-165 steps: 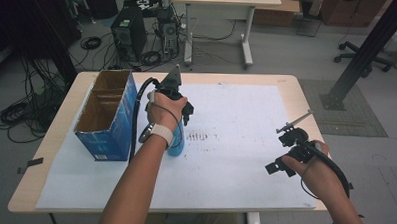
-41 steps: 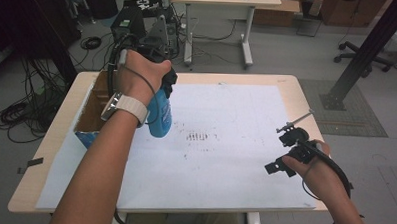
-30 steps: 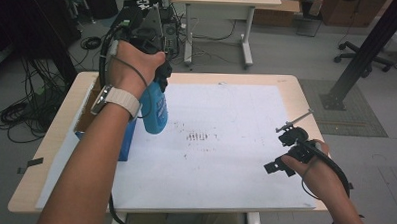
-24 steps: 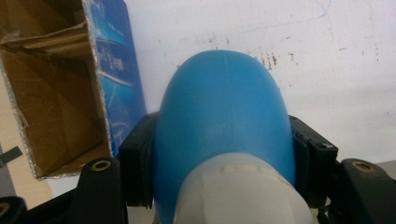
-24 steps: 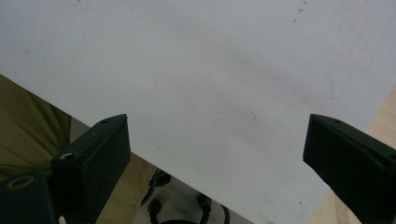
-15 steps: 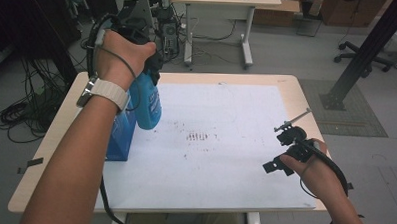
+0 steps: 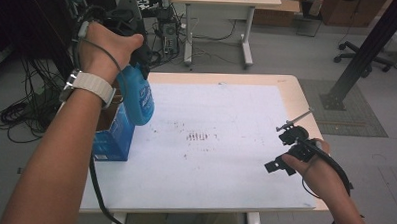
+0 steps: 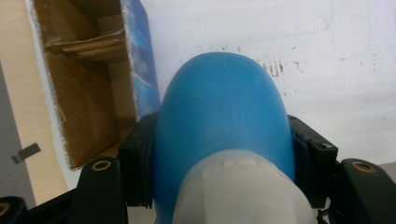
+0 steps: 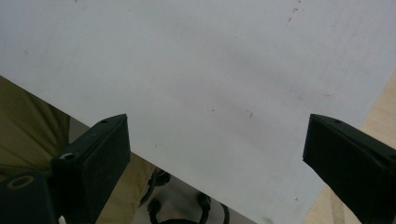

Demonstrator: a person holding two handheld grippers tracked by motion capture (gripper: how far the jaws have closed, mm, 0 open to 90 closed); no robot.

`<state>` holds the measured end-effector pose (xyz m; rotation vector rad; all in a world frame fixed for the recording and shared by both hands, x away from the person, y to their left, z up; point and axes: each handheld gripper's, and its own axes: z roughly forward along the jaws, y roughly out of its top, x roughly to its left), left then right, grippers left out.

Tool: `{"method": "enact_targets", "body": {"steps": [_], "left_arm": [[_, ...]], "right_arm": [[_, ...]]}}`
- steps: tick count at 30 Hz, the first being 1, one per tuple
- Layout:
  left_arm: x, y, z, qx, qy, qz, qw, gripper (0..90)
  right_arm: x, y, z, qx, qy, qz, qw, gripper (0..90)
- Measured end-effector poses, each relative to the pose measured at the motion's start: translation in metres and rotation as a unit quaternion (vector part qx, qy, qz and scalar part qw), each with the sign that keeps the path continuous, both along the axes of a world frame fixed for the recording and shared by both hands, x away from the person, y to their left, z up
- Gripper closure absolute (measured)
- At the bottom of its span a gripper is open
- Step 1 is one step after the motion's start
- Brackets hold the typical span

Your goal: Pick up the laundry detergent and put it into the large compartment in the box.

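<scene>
My left gripper (image 7: 133,59) is raised high above the table's left side, shut on a blue bottle (image 7: 137,99) that hangs below it. In the left gripper view the blue bottle (image 8: 222,116) with its white cap sits clamped between the two black jaws, and my left gripper (image 8: 219,158) hovers beside an open cardboard box (image 8: 84,84). That blue-sided box (image 7: 113,131) stands on the table's left edge, just under and left of the bottle. My right gripper (image 7: 285,152) rests low over the white sheet (image 7: 210,137) at the right, open and holding nothing; its jaws stand wide apart around my right gripper (image 9: 215,149).
A patch of dark marks (image 7: 198,137) lies mid-sheet. The wooden table's edge (image 7: 292,90) shows around the sheet. Behind the table are a white desk (image 7: 225,13), cables and equipment on the floor, and a black post (image 7: 364,47) at the right.
The left hand took the blue bottle off the table, lifted it and carried it leftward and higher, toward the box. The right gripper has barely moved.
</scene>
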<state>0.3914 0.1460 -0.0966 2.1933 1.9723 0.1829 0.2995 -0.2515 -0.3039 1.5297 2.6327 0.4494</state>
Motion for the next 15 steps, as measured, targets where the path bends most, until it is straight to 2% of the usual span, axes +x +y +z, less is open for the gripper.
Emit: {"method": "enact_targets", "body": {"steps": [15], "left_arm": [[-0.002,0.034,0.017,0.0,-0.007,0.02,0.9998,37.6]], "right_arm": [[0.003,0.003,0.001,-0.002,0.002,0.0,1.0,7.7]]}}
